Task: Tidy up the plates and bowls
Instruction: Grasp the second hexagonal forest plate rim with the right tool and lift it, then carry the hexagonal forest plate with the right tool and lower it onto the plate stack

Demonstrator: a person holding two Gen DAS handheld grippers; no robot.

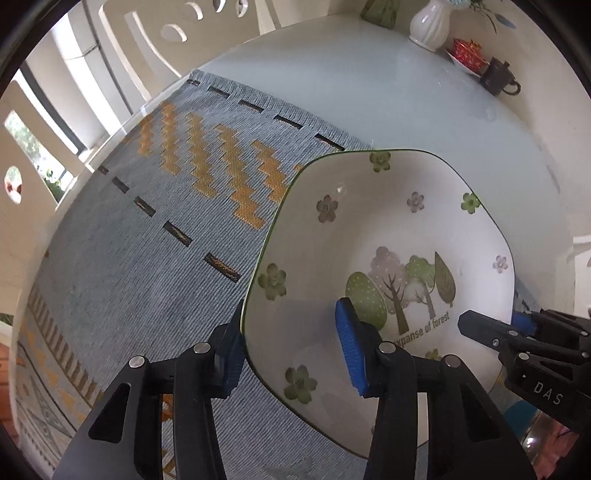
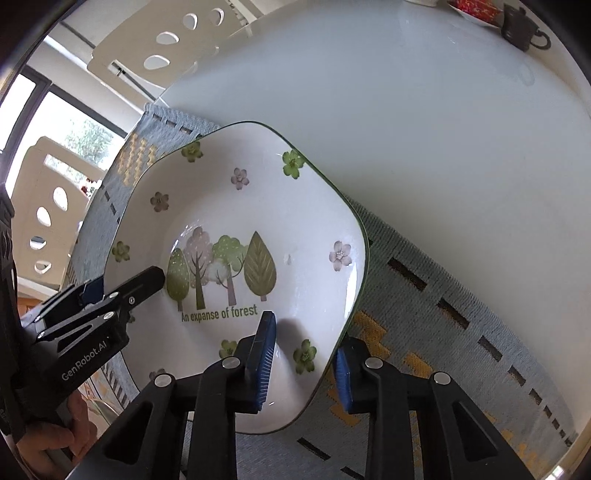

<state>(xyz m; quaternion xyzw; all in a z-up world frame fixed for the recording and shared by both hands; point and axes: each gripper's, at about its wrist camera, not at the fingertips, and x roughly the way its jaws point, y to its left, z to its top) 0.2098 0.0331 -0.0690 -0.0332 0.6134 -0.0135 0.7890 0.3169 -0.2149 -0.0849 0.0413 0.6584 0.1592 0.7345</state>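
A glazed white ceramic plate [image 1: 388, 236], squarish with rounded corners, a thin green rim, a shallow well, scattered flower prints and a tree motif over the words "An expanse of forest", sits tilted over a woven blue-grey placemat [image 1: 155, 229] with orange zigzag bands and dark dashes. The placemat lies on a smooth, glossy pale worktop [image 1: 369, 88].

The left gripper [image 1: 291, 347] straddles the plate's near-left rim: one ribbed blue pad lies inside over the glaze, the other sits outside below the edge. Its jaws are spread wider than the rim's thickness, and whether the pads press the plate cannot be told.

The right gripper [image 2: 304, 360] straddles the plate's [image 2: 258, 206] opposite edge in the same way, one blue pad above the inner face and one outside over the placemat [image 2: 424, 314], jaws likewise parted with a visible gap.

At the far edge of the worktop stand a white fluted vase [image 1: 430, 24], a saucer with red wrapped items [image 1: 467, 53] and a small dark teapot [image 1: 498, 75].
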